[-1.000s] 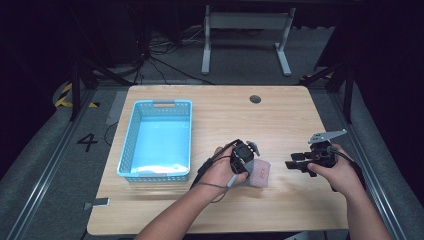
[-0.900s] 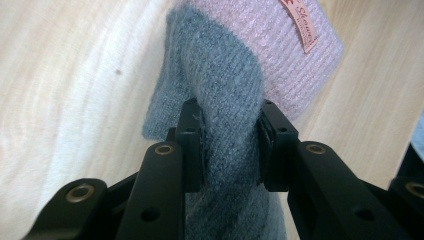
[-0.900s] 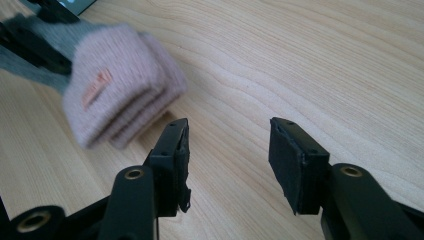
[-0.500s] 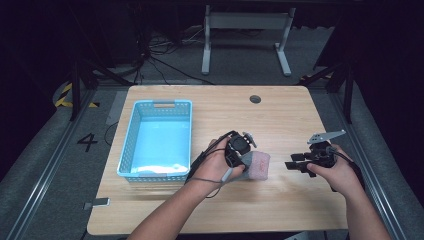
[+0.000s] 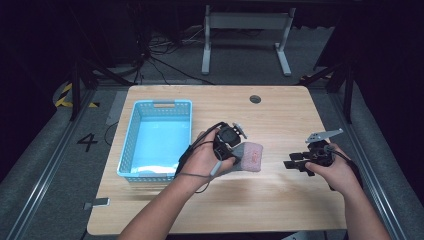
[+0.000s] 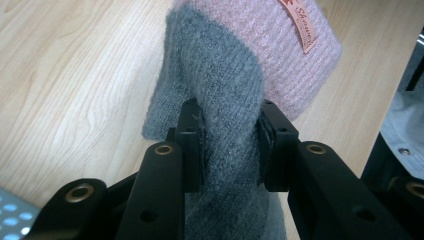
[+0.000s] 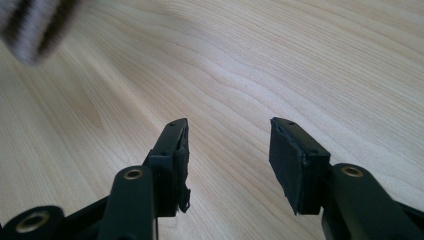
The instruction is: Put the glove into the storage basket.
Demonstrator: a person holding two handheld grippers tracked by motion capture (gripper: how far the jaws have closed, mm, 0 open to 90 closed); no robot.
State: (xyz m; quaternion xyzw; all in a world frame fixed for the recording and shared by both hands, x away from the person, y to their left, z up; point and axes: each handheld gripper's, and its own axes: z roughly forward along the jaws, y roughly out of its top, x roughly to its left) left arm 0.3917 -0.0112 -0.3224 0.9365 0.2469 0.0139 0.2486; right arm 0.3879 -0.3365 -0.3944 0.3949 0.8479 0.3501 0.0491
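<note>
Presently, the knitted sock [image 6: 235,100], grey in the body with a pink cuff and a small sewn label, is clamped at its grey portion between the jaws of the left gripper [image 5: 231,141]. In the left gripper view the fabric bunches between the two pads, and the pink cuff extends beyond the jaws, away from the hand. In the high view the sock [image 5: 248,156] sits near the middle of the worktop [image 5: 280,120], somewhat toward the near edge; whether it rests on the surface or is lifted just clear cannot be told. Its long axis runs roughly from the left gripper toward the right edge of the worktop.

The right gripper [image 7: 227,155] stands well apart toward the right edge, jaws wide and holding nothing, over bare wood. The left hand is therefore the one in control.

The blue basket [image 5: 134,150] stands just to the left of the left hand, toward the left edge, and appears empty. Judged from this layout, any transfer to the basket would carry the sock leftward, cuff trailing.
</note>
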